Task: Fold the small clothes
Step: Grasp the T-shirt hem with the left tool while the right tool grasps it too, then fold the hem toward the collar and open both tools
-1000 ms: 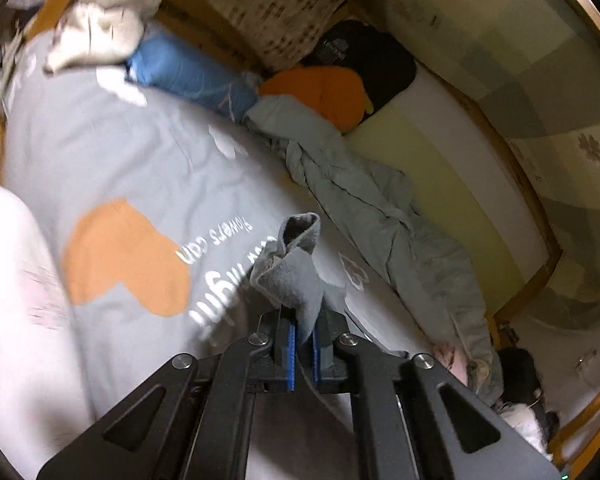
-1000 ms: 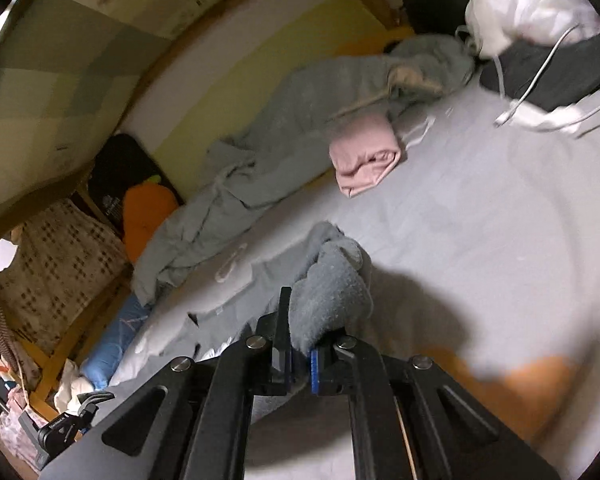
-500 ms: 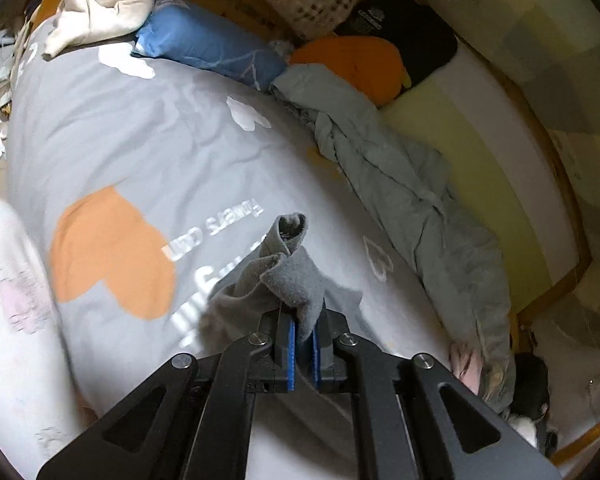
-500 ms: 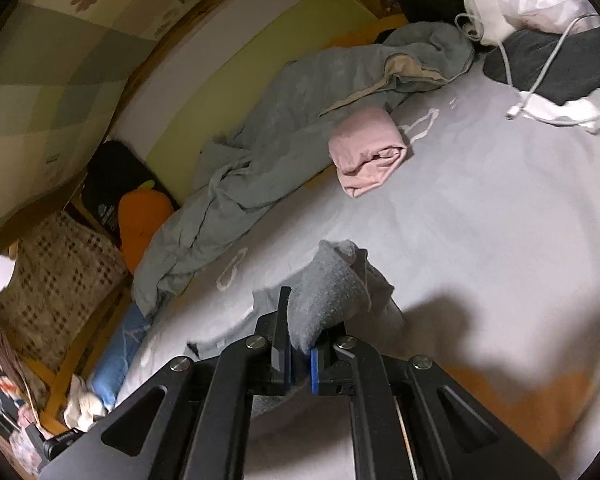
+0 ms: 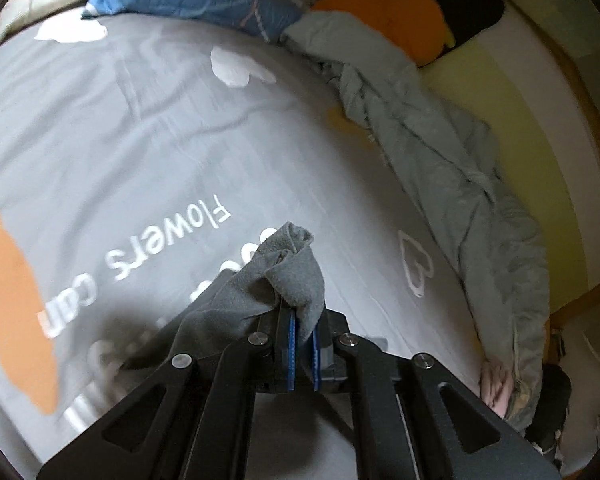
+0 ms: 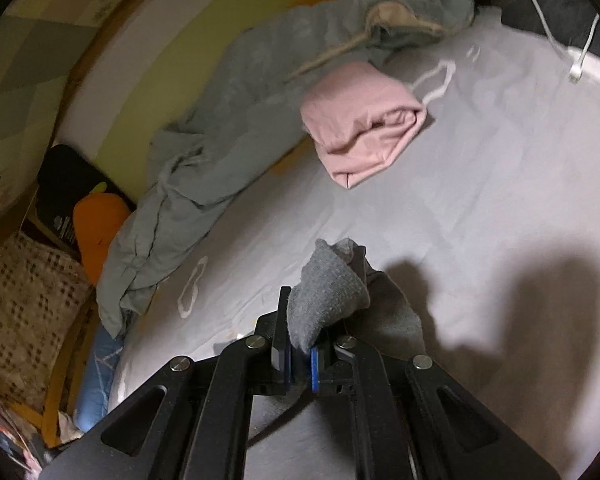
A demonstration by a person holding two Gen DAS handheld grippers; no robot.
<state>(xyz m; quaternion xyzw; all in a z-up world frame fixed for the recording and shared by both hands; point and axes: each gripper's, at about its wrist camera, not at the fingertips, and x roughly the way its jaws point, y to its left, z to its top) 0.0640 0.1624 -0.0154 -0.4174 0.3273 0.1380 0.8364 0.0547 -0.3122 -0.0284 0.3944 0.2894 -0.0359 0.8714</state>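
A small grey fleece garment (image 5: 260, 292) hangs over the grey printed bed sheet (image 5: 140, 128). My left gripper (image 5: 302, 344) is shut on one bunched edge of it, and the cloth trails off down to the left. In the right wrist view my right gripper (image 6: 300, 356) is shut on another bunched corner of the grey garment (image 6: 328, 292), which droops away to the right. Each gripper's blue pads pinch the cloth between them. How the two held edges join is hidden below the grippers.
A rumpled grey-green blanket (image 5: 440, 152) runs along the wall side of the bed. A folded pink garment (image 6: 364, 124) lies beyond the right gripper. Blue pillow (image 5: 188, 0), orange cushion (image 5: 384, 12) and black cushion (image 5: 460, 4) sit at the head. Dark clothes and a white cord (image 6: 560, 44) lie far right.
Both grippers have swept across and slightly down toward the sheet, carrying the grey garment. The blanket and pink garment now sit closer in view. Both grips stay unchanged.
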